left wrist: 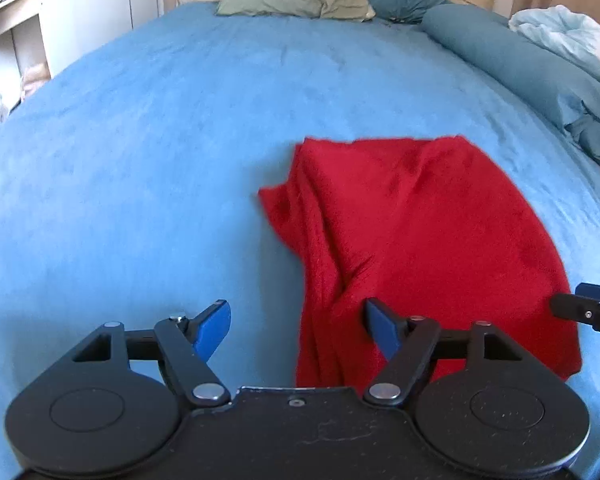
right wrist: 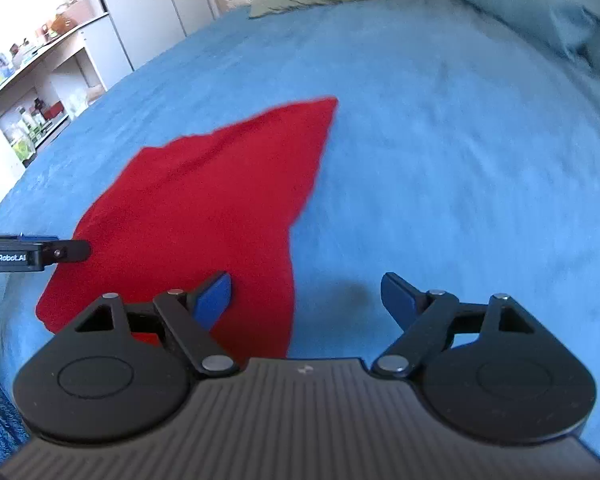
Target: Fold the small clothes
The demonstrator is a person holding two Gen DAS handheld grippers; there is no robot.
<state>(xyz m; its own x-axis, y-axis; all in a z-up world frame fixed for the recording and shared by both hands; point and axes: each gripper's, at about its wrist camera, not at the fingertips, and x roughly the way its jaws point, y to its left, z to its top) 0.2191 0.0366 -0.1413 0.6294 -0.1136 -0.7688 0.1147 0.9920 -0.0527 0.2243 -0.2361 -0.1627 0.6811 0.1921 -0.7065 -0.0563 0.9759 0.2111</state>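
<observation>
A red garment [left wrist: 412, 240] lies loosely spread and creased on the blue bed cover [left wrist: 140, 160]. It also shows in the right wrist view [right wrist: 204, 216]. My left gripper [left wrist: 298, 326] is open and empty, hovering over the garment's near left edge; its right finger overlaps the cloth. My right gripper [right wrist: 306, 300] is open and empty over the garment's near right edge, its left finger above the cloth. The right gripper's tip [left wrist: 588, 308] shows at the left view's right edge. The left gripper's tip [right wrist: 36, 254] shows at the right view's left edge.
Pillows [left wrist: 296, 6] and a teal bolster [left wrist: 512, 52] lie at the bed's head. A bunched pale duvet [left wrist: 568, 36] sits far right. White shelves [right wrist: 32, 100] with small items stand left of the bed.
</observation>
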